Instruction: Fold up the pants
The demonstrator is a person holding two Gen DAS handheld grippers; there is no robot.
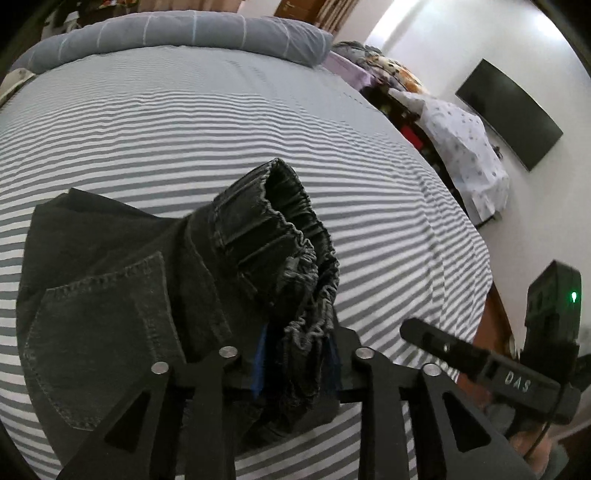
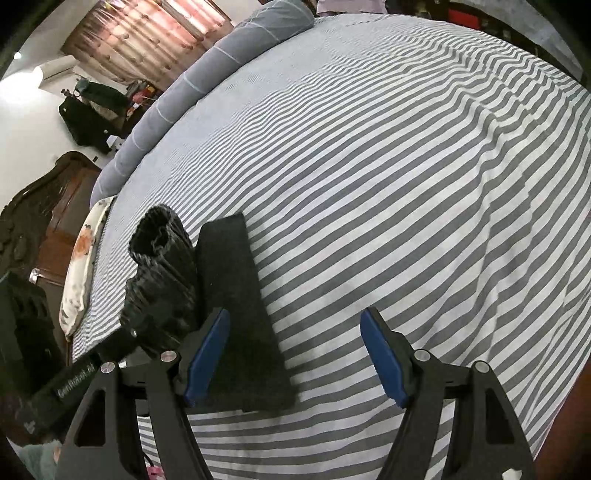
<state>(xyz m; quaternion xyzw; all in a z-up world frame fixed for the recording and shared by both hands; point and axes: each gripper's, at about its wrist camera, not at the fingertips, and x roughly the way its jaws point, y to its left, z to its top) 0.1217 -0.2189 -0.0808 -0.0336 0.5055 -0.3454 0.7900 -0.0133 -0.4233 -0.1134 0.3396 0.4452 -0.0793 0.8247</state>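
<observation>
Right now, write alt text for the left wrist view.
The left gripper is shut on the elastic waistband of black pants, lifting it above a striped bed. A pillow lies at the far end.

The bunched waistband (image 1: 295,266) of the pants (image 1: 122,295) is covering most of the left gripper's (image 1: 295,365) blue pads (image 1: 259,365). In the right wrist view, the left gripper is hiding the pants' (image 2: 240,314) near end.

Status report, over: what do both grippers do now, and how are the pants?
Left gripper shut on pants at the waistband, lifted off the bed. Right gripper open, holds nothing, beside the pants. Nothing in the way.
</observation>
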